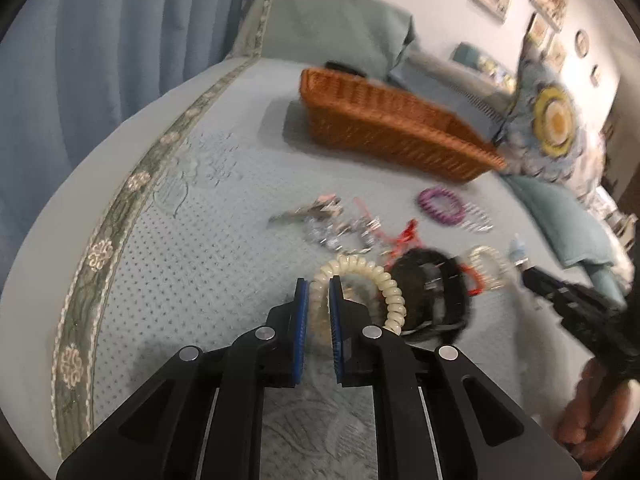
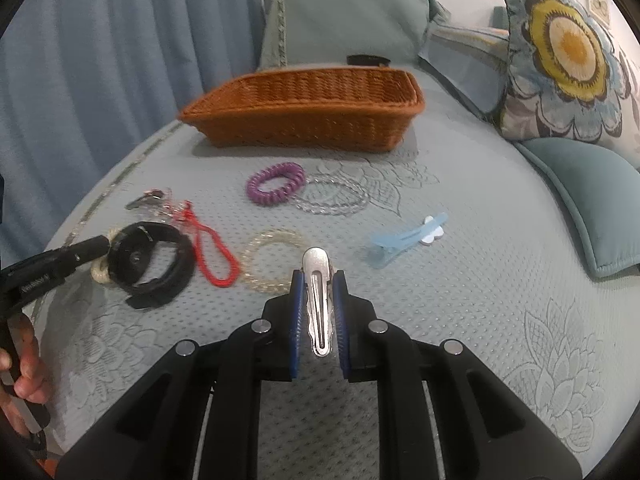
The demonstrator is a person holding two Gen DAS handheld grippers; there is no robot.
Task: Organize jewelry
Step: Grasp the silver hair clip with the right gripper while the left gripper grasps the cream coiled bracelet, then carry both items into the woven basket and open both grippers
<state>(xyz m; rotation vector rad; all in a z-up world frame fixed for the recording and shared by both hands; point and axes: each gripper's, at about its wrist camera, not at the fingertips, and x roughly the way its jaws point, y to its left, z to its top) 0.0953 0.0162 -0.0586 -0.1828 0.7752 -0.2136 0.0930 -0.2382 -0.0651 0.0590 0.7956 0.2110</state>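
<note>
My left gripper (image 1: 319,285) is shut on a cream spiral hair tie (image 1: 384,284), held just above the bedspread beside a black watch (image 1: 430,292). My right gripper (image 2: 318,276) is shut on a silver hair clip (image 2: 318,300), held above the bed. An orange wicker basket (image 2: 304,120) stands at the back of the bed and also shows in the left wrist view (image 1: 392,128). Loose on the bed lie a purple spiral tie (image 2: 276,182), a clear bead bracelet (image 2: 334,196), a pale yellow bracelet (image 2: 266,264), a red cord (image 2: 210,250) and a blue clip (image 2: 404,240).
A flowered cushion (image 2: 568,56) and a teal cushion (image 2: 592,200) lie at the right. Blue curtains (image 2: 100,60) hang at the left. Small silver pieces and keys (image 1: 320,220) lie left of the red cord. A dark object (image 2: 366,60) sits behind the basket.
</note>
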